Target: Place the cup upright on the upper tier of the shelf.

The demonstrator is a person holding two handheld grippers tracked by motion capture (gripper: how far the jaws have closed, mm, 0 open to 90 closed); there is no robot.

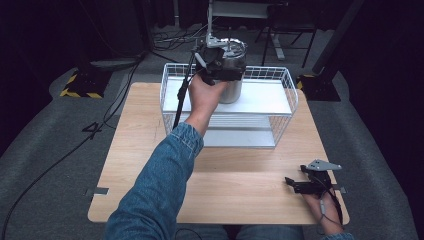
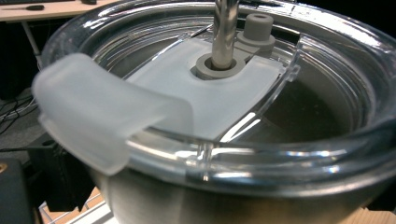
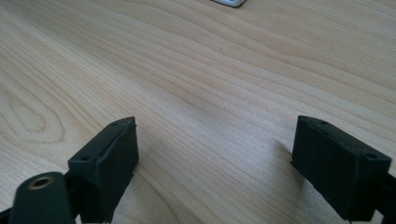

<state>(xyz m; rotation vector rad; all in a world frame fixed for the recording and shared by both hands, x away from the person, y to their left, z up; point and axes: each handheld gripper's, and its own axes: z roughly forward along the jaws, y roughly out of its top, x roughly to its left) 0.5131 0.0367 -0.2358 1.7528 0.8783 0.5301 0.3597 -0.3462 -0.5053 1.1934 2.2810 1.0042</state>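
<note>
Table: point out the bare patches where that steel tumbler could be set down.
The table lies bare left of the wire rack, and along the near strip between the rack and the right tongs. It is crowded at the rack's top shelf, where the left tongs meet the steel tumbler.

My left tool (image 1: 220, 62): black. Tumbler (image 1: 231, 75): brushed steel, clear lid (image 2: 224, 154), frosted white tab (image 2: 100, 109). Basket (image 1: 285, 95): white wire. Worktop (image 1: 145, 150): pale wood grain. My sleeve (image 1: 160, 185): blue denim.
</note>
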